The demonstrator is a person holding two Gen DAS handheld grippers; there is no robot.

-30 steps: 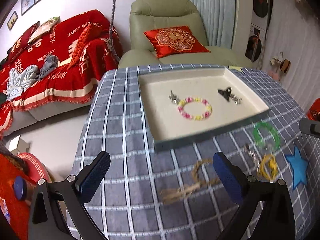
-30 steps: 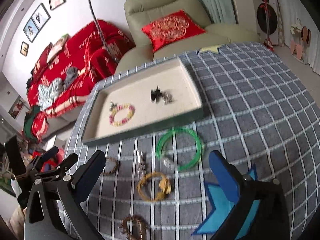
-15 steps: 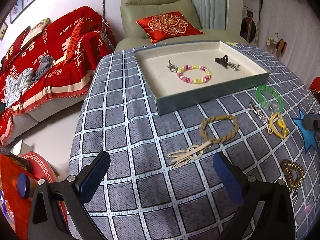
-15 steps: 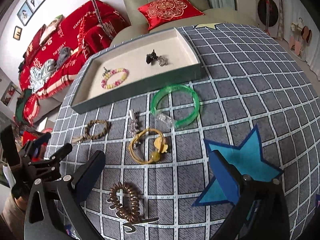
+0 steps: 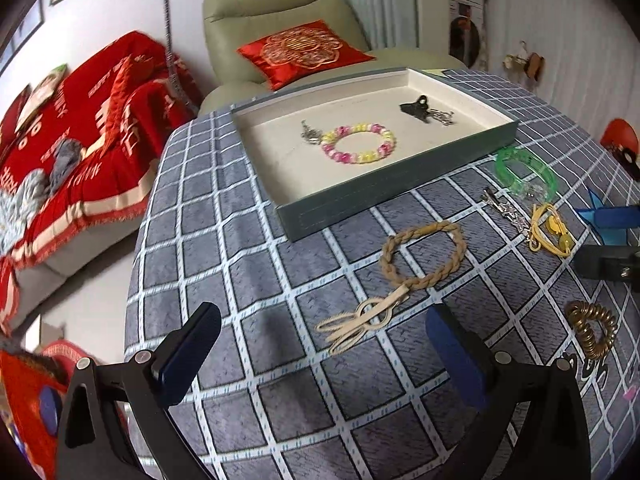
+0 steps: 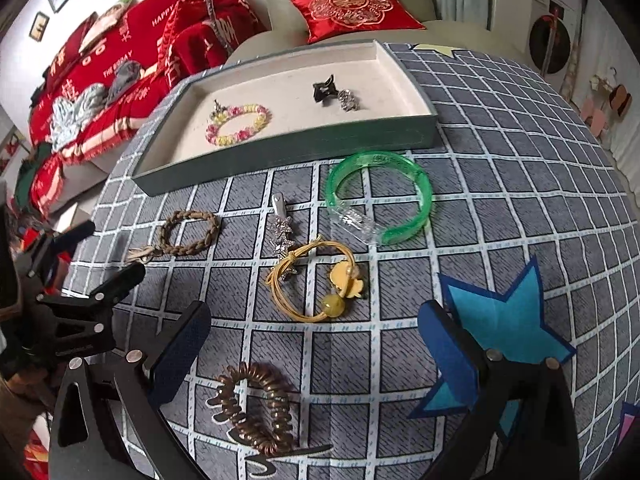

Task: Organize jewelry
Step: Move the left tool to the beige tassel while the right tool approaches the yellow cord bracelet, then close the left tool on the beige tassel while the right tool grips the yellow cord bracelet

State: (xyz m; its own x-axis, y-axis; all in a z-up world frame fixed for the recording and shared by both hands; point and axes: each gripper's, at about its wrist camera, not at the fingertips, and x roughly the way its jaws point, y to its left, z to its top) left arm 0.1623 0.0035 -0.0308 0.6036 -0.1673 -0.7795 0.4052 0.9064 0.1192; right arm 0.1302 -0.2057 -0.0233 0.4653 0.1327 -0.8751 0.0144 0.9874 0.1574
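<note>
Tray [image 5: 396,196] lies well ahead of both jaw pairs; holds beaded bracelet [image 5: 359,143] and a dark clip [image 5: 416,109]. Green bangle [image 6: 379,196] ahead of the right jaws, near the tray wall. Braided bracelet [image 5: 420,256] just ahead of the left gripper [image 5: 320,356], jaws wide apart, empty. Yellow hair tie [image 6: 316,280] just ahead of the right gripper [image 6: 316,348], also spread, empty; coil tie [image 6: 256,412] between its fingers. Step, judged: choosing the next loose piece. Next move: lower, straddle it, pinch.

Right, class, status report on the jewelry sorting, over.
Both grippers, left and right, open, empty. Tray holds three pieces. Braided bracelet nearest left. Nothing blocking.
</note>
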